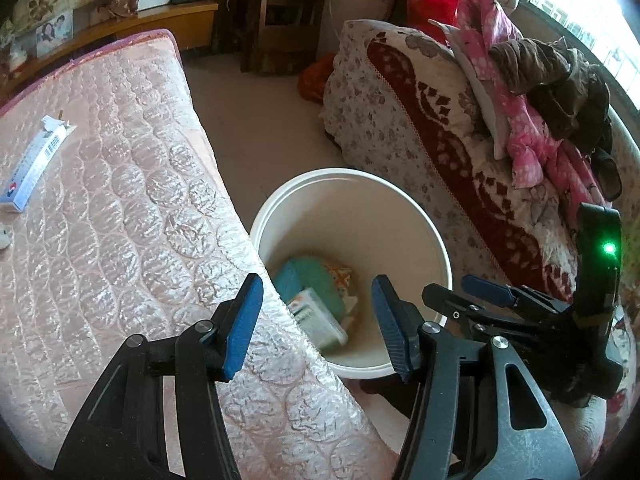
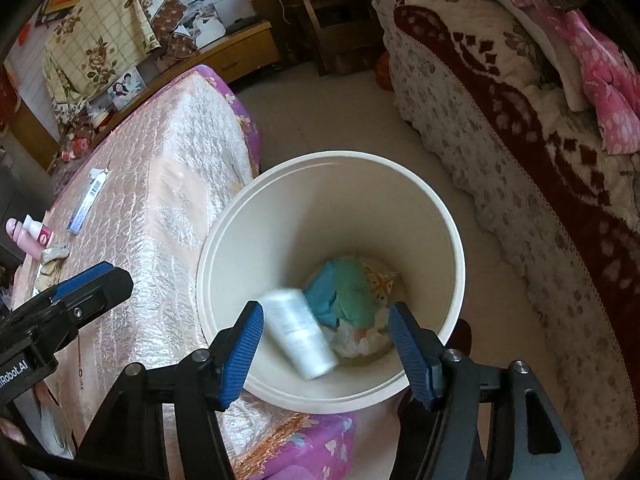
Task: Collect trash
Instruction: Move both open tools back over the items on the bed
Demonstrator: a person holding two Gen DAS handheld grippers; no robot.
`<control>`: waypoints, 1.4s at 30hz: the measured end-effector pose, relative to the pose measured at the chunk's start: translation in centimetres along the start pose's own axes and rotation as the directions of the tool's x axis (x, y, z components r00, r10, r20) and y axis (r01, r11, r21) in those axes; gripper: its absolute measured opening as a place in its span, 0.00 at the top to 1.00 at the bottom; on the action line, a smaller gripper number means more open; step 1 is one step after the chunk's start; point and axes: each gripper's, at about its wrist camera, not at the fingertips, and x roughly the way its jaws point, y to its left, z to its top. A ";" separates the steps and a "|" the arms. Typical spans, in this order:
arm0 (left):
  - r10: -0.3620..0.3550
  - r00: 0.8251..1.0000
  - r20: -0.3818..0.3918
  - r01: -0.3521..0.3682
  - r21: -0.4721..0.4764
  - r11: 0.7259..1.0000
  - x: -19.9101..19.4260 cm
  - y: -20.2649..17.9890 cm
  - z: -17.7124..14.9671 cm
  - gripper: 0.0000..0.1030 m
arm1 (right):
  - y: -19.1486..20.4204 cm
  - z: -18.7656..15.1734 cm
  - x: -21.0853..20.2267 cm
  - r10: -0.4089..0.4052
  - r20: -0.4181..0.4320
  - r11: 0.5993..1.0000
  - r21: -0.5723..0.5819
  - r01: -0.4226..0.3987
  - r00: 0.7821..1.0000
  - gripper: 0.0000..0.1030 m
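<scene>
A cream round trash bin (image 1: 434, 240) (image 2: 248, 200) stands on the floor between the pink quilted bed and a flowered couch. It holds teal and green wrappers (image 2: 344, 292) and a small box (image 1: 320, 316). A white plastic cup (image 2: 298, 332), blurred, is in the air inside the bin just below my right gripper (image 2: 326, 344), which is open and empty above the rim. My left gripper (image 1: 316, 320) is open and empty over the bed edge beside the bin. A white-blue toothpaste box (image 1: 34, 168) (image 2: 86, 204) lies on the bed.
A pink bottle (image 2: 30, 234) and crumpled scraps (image 2: 54, 254) lie on the bed's left part. The couch (image 1: 400, 120) carries pink and brown clothes (image 1: 532, 92). A wooden chair (image 1: 280, 20) and low shelf stand at the back. Tiled floor runs between bed and couch.
</scene>
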 end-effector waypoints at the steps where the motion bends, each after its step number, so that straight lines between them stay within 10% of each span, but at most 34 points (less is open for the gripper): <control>1: 0.004 1.000 0.005 -0.004 0.003 1.000 -0.2 0.0 -0.1 0.47 | 0.1 0.0 -0.1 0.003 0.002 1.000 -0.002 -0.003 1.000 0.39; 21: 0.142 0.976 0.165 -0.141 -0.015 0.990 -8.8 4.6 -2.3 0.47 | 7.3 -0.9 -4.8 -0.022 0.157 0.991 -0.127 0.042 0.987 0.38; 42: 0.349 0.900 0.262 -0.310 -0.178 0.934 -21.2 18.9 -7.6 0.47 | 20.1 -1.0 -8.8 0.055 0.314 0.957 -0.287 0.040 0.948 0.21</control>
